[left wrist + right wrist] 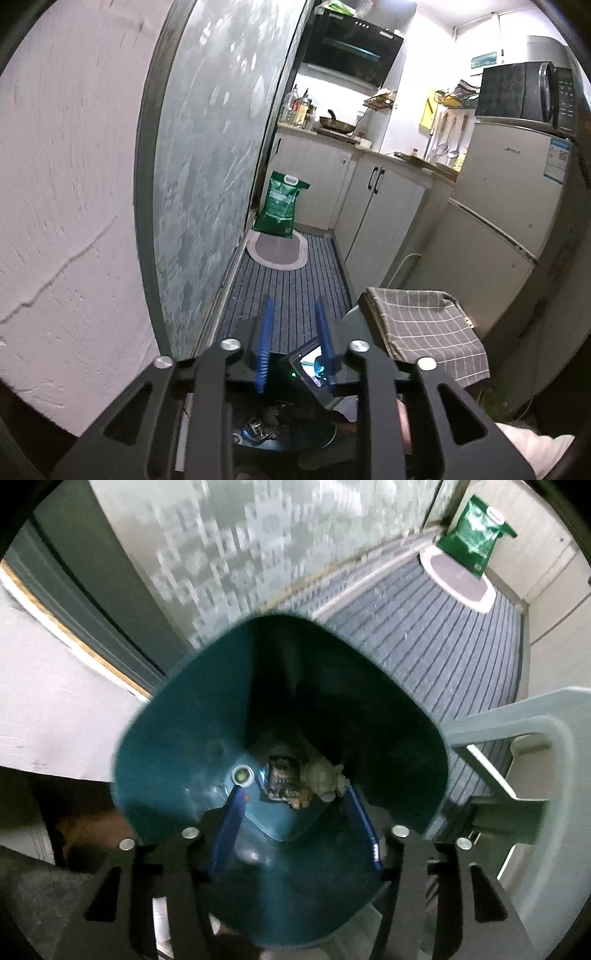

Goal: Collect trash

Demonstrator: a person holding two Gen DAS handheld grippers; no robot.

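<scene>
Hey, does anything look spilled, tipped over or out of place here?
Nothing looks spilled. The trash lies at the bottom of the teal bin, and the striped floor mat around it shows no litter. The green bag stands upright by the cabinets.

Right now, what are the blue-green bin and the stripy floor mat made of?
The bin looks like smooth moulded plastic: its teal inner walls are seamless, with rounded corners and a soft sheen. The floor mat looks like ribbed fabric carpet, grey-blue and matte, with raised stripes running along it; the exact fibre can't be told.
</scene>
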